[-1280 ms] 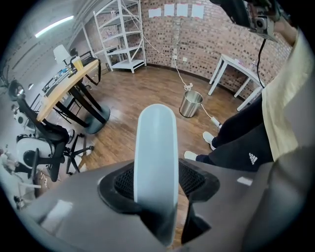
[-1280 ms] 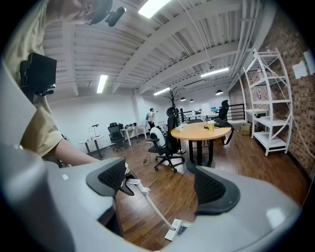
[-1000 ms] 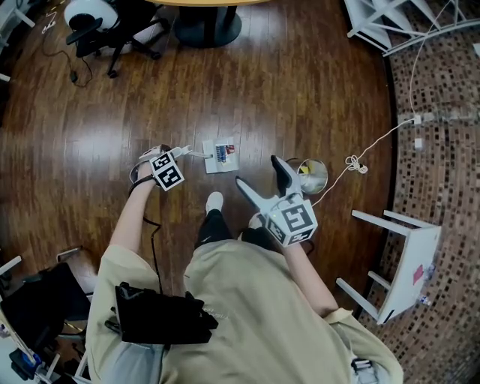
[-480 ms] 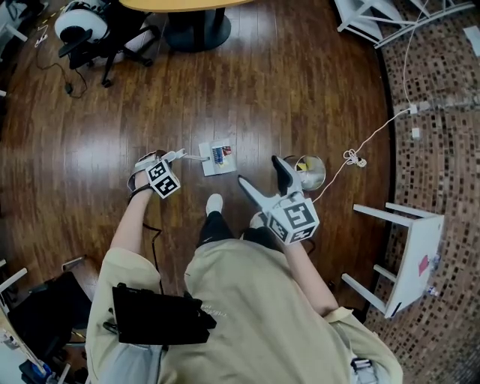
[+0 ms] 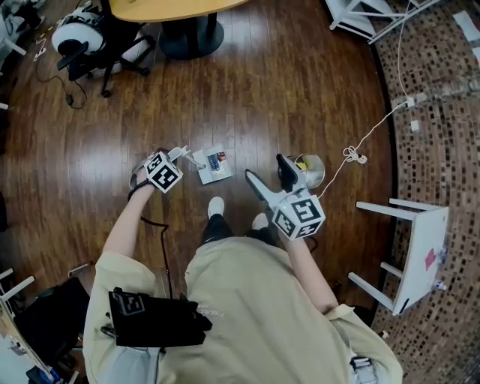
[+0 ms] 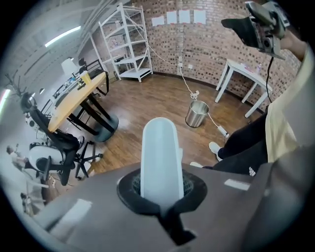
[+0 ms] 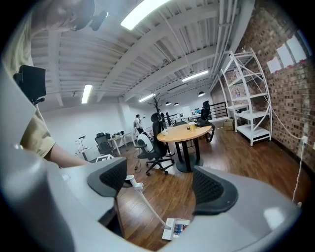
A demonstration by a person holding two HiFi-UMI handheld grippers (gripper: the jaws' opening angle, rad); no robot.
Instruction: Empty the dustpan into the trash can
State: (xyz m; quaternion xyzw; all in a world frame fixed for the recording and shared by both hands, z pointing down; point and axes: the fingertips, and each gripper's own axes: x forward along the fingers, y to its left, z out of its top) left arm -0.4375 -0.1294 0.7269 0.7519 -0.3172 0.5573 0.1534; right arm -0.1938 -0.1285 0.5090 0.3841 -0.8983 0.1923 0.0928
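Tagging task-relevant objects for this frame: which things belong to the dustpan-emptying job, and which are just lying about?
Job:
- dustpan
- its handle, clamped in the left gripper
- metal trash can
- right gripper, jaws apart but just been closing, nothing between them

Lying about:
- office chair
- round table
- white side table
- white cable on the floor

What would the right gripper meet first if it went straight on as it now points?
Nothing near: the right gripper, whose empty fingers have just been closing, faces open wooden floor, the dustpan below its line. Farther on, probably the black office chair; depth is unclear.
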